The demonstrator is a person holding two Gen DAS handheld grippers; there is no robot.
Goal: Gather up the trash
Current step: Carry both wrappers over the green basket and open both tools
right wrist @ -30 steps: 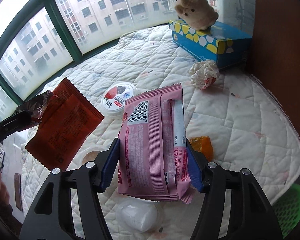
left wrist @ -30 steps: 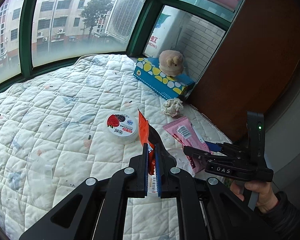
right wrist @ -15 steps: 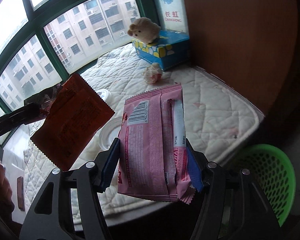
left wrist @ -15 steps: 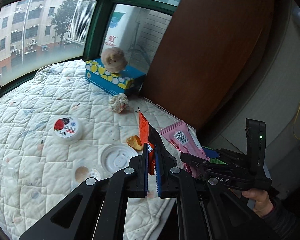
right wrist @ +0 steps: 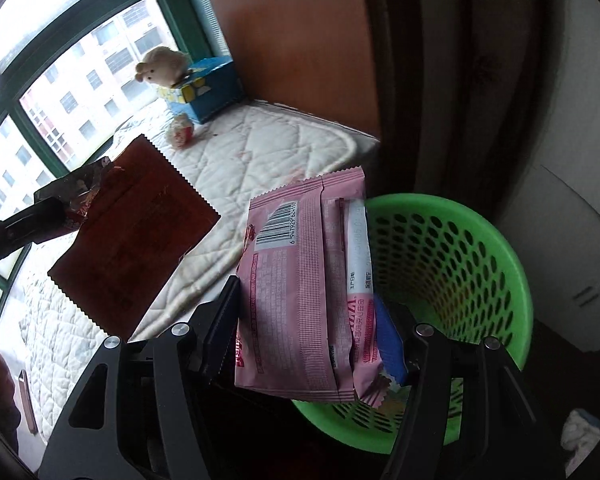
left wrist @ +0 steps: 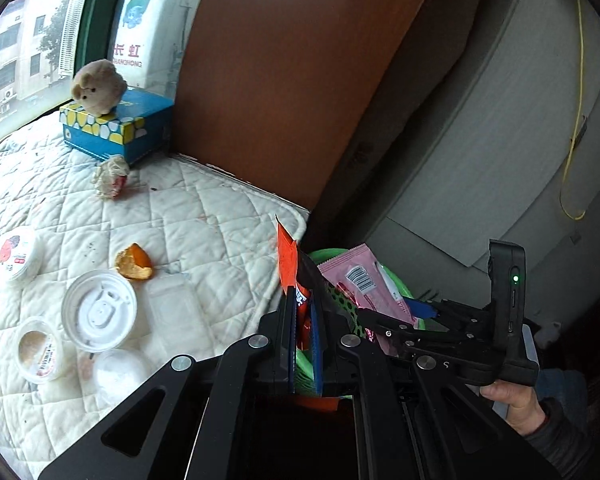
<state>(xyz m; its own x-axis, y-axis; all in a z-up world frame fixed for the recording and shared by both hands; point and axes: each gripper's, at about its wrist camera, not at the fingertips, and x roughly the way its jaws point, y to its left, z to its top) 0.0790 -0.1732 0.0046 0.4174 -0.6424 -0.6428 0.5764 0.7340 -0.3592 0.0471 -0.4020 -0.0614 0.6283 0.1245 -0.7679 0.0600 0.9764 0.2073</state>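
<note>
My left gripper (left wrist: 303, 320) is shut on a red-orange wrapper (left wrist: 288, 258), which also shows in the right wrist view (right wrist: 136, 236). My right gripper (right wrist: 308, 320) is shut on a pink snack wrapper (right wrist: 304, 280), seen too in the left wrist view (left wrist: 360, 284). Both wrappers hang past the bed's edge, over or beside a green perforated basket (right wrist: 460, 256) on the floor; its rim (left wrist: 328, 254) shows behind the wrappers.
On the quilted mattress (left wrist: 204, 220) lie an orange peel (left wrist: 134, 267), a white lid (left wrist: 98, 310), small cups (left wrist: 40, 350), a yogurt tub (left wrist: 16, 254), a crumpled paper ball (left wrist: 110, 176) and a tissue box with a plush toy (left wrist: 116, 126). A brown wooden panel (left wrist: 292, 72) stands behind.
Both grippers have swung right, away from the bed, with their wrappers still held. The green basket has come into full view under the pink wrapper.
</note>
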